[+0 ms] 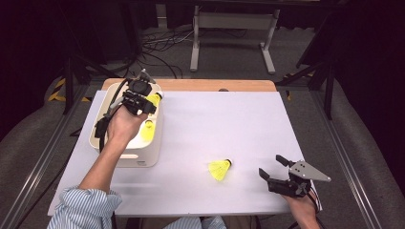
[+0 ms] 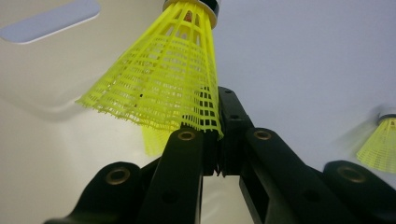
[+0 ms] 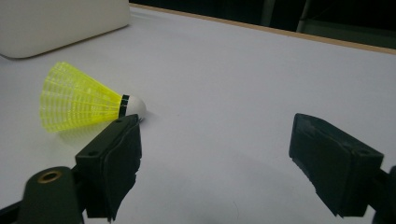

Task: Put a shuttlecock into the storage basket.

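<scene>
Judging by how things lie, the work of gathering yellow shuttlecocks into the cream-white bin (image 1: 125, 155) is partly done. One shuttlecock (image 1: 147, 130) already lies inside the bin, which stands at the far left of the white bench (image 1: 229, 119). A second, the held shuttlecock (image 2: 161, 79), is pinched by the edge of its mesh skirt in the left claw (image 1: 145, 101), whose jaws are closed narrow on the plastic lattice; in the high view this claw hangs over the far end of the bin with the yellow skirt (image 1: 154, 99) showing at its tip, so this one seems about to be let go into the bin but is not yet released. In the left gripper view the cork end points up and away from the jaws, and the bin's pale inner wall (image 2: 51, 70) lies beneath. A third, the loose shuttlecock (image 1: 220, 169), rests on its side on the bench, near the front edge and towards the right, well apart from the bin. The right claw (image 1: 271, 166) sits low just to the right of it, jaws spread wide and holding nothing; in the right gripper view the loose shuttlecock (image 3: 86, 103) lies just beyond the left jaw, cork towards the claw. What is left, then, is dropping the held one and fetching this last one.
</scene>
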Motion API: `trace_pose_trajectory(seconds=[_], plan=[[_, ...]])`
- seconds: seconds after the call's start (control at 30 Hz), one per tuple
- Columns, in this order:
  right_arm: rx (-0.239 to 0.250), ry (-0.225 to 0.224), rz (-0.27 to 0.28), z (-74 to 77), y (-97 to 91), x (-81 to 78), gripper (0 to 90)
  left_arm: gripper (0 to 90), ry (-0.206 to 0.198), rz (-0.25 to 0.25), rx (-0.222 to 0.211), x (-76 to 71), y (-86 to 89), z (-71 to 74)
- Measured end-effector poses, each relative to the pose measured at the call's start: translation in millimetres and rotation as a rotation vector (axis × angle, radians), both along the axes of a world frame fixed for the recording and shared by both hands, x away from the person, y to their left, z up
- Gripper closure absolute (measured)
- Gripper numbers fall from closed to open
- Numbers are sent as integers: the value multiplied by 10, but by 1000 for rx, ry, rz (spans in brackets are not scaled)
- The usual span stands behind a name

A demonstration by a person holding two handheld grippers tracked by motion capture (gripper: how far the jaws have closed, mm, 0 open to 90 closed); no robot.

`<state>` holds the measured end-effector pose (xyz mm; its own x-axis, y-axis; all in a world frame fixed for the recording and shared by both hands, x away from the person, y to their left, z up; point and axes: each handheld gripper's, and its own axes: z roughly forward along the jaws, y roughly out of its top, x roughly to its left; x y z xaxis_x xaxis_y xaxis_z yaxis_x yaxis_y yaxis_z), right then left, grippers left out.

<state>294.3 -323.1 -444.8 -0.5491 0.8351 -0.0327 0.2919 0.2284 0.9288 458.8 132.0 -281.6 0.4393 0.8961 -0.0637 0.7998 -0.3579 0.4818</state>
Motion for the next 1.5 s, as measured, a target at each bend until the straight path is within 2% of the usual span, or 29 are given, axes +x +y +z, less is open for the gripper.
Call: trace_pose_trajectory(seconds=[0.93,1.5], plan=[[-3,2,0,-4,2,4,175,883,24,66,14,70,247,-152],[-2,2,0,-3,2,4,176,883,57,112,12,163,369,-288]])
